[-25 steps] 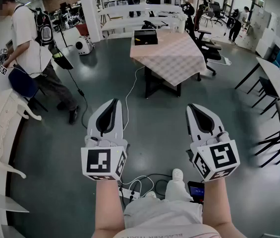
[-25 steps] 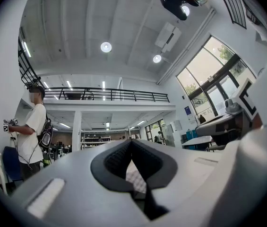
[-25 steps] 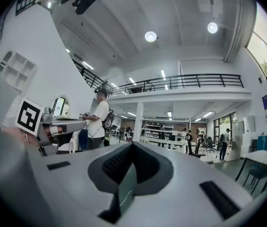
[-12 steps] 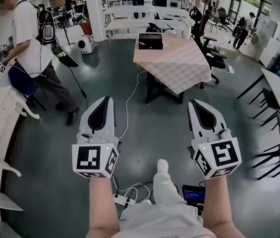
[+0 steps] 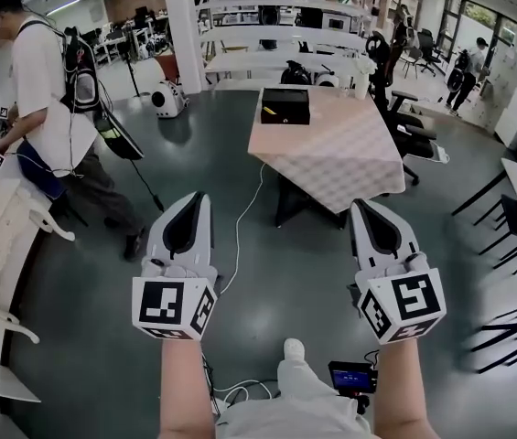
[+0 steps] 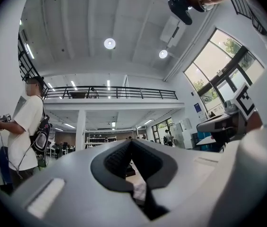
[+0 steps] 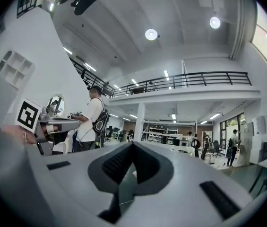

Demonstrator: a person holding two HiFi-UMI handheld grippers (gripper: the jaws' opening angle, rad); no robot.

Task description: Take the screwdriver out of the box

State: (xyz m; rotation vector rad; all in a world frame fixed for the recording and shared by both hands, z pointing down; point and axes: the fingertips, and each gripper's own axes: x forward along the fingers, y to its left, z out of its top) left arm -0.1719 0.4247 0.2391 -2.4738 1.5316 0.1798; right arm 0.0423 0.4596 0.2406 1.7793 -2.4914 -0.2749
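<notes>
Head view: bright, even light, daylight from the windows (image 5: 467,12) top right. Grey floor (image 5: 267,254) carries a dull sheen; shadow under the table (image 5: 331,144) soft and faint. Heavy fisheye, the pillar (image 5: 181,26) bows, edges stretch. Left gripper view: black vignette in the corners, round ceiling lamps (image 6: 109,43) flare white, tall window (image 6: 216,67) at right nearly washed out, strip lights (image 6: 108,85) small and hard; left gripper (image 6: 130,142) too near the lens, soft. Right gripper view: same dark corners, round lamp (image 7: 151,34) glaring, space under the balcony (image 7: 180,86) dimmer, right gripper (image 7: 133,144) out of focus, far room sharp
</notes>
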